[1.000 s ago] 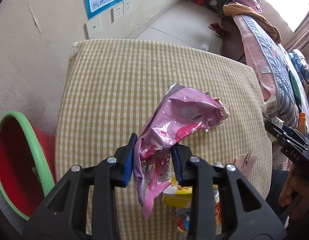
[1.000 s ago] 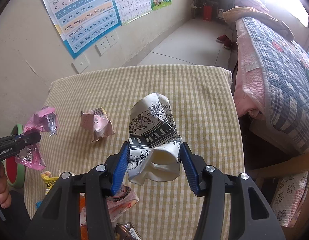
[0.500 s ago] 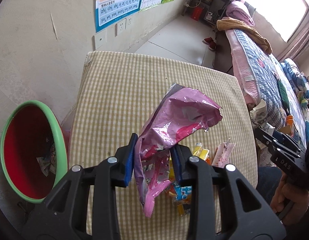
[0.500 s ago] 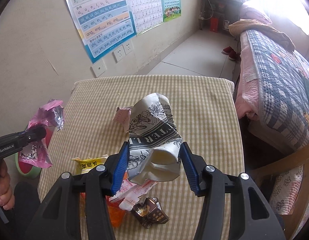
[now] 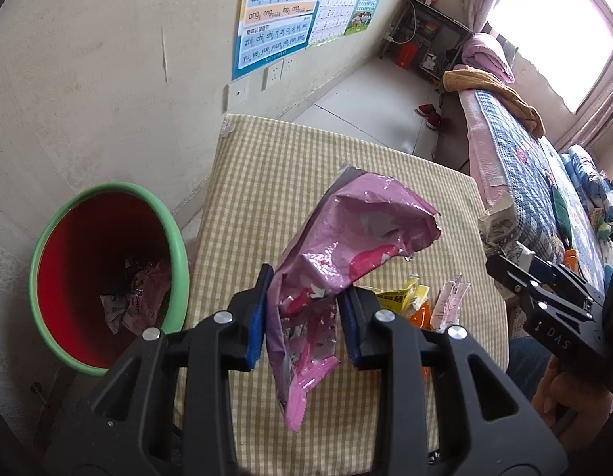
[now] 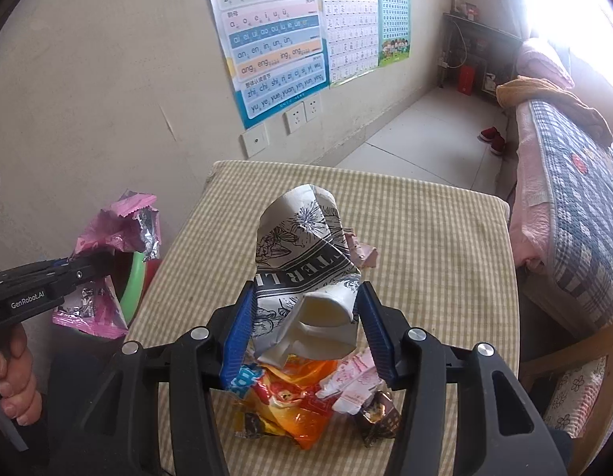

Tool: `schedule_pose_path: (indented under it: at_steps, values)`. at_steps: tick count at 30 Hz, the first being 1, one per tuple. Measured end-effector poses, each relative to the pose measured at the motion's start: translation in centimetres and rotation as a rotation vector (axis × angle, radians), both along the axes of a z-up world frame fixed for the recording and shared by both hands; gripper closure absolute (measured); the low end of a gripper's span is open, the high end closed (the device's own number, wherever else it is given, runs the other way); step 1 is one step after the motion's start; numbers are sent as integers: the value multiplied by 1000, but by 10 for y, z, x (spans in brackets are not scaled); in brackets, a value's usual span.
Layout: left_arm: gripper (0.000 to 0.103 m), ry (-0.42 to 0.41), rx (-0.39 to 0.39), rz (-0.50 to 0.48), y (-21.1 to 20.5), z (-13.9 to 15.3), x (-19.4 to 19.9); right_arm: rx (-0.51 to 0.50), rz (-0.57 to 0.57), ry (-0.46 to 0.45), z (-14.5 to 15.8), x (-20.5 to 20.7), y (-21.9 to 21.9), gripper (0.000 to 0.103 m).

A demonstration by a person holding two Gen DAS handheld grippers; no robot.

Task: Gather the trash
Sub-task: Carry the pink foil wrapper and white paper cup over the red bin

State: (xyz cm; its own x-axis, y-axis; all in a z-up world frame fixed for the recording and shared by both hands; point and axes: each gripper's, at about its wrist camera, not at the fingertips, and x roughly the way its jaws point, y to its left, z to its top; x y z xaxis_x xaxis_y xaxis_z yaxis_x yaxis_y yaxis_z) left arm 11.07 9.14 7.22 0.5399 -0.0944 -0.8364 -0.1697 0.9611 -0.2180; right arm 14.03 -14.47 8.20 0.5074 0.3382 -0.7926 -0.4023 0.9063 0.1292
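Note:
My left gripper [image 5: 304,319] is shut on a crumpled pink foil wrapper [image 5: 346,246] and holds it above the checked table's left part, just right of the red bin with a green rim [image 5: 104,273]. The wrapper also shows in the right wrist view [image 6: 108,238]. My right gripper [image 6: 306,331] is shut on a crushed black-and-white paper cup [image 6: 306,265], held above a pile of snack wrappers [image 6: 302,392] at the table's near edge. The bin holds some wrappers at its bottom.
The table [image 5: 274,182] has a beige checked cloth and stands against a wall with posters. A small pink wrapper [image 6: 364,254] lies behind the cup. A bed with a patchwork quilt [image 6: 576,182] runs along the right. A wooden chair [image 6: 572,380] stands at the right.
Both grippers have pulled back and risen with their loads. The left gripper has swung left, so the bin now shows fully beside the pink wrapper.

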Motion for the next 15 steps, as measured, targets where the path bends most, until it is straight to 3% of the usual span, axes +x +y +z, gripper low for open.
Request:
schedule_pose_path:
  at_steps: [15]
  values:
    - [72, -14, -24, 156, 73, -2, -40, -13, 176, -12, 5, -16, 91, 52]
